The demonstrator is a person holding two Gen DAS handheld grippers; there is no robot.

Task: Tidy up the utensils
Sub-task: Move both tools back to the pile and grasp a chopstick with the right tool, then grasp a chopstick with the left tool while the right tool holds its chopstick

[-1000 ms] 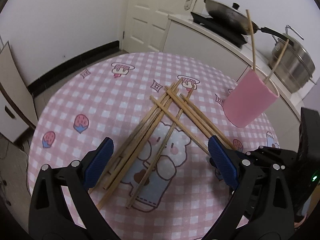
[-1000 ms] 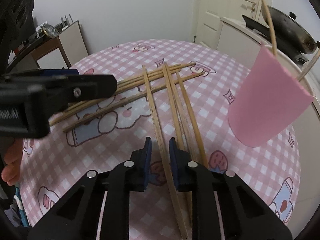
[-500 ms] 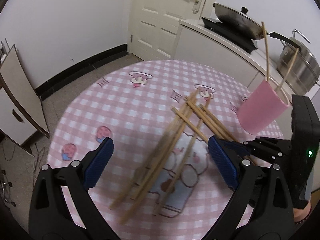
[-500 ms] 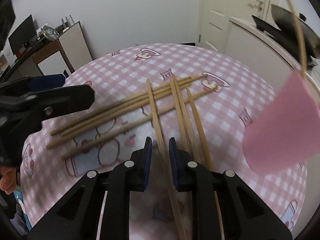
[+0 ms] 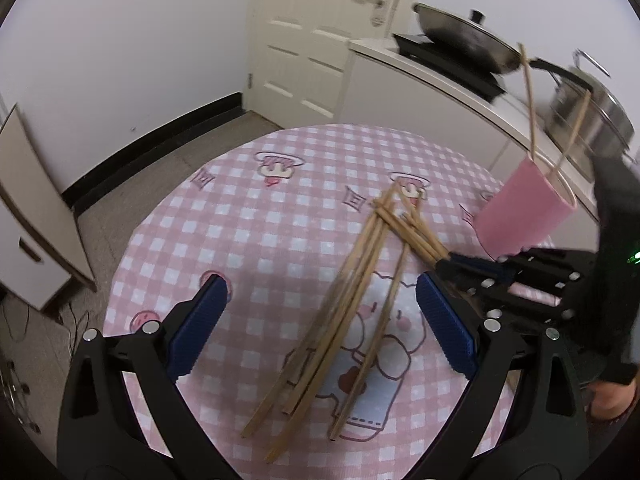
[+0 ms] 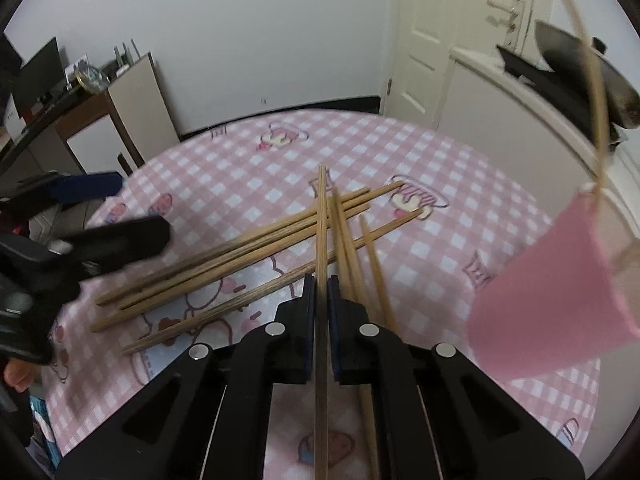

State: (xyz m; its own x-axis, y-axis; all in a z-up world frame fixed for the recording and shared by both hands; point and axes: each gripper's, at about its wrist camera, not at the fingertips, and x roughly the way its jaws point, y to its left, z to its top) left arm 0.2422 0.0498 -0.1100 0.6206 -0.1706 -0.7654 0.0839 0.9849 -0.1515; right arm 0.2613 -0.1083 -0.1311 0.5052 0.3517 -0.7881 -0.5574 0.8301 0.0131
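Note:
Several wooden chopsticks lie crossed on the round table's pink checked cloth. My right gripper is closing, and its pads press on one chopstick that points straight ahead over the pile. In the left wrist view the right gripper sits at the right end of the pile. My left gripper hovers wide open above the table with nothing between its fingers. A pink cup stands at the right with two chopsticks in it.
A white counter behind the table carries a wok and a steel pot. A white door is at the back. A cabinet stands left of the table. A person's hand shows at the lower left.
The right jaws have come together on the chopstick that lay between them, and it now stands above the pile. Both views have drawn back a little from the table.

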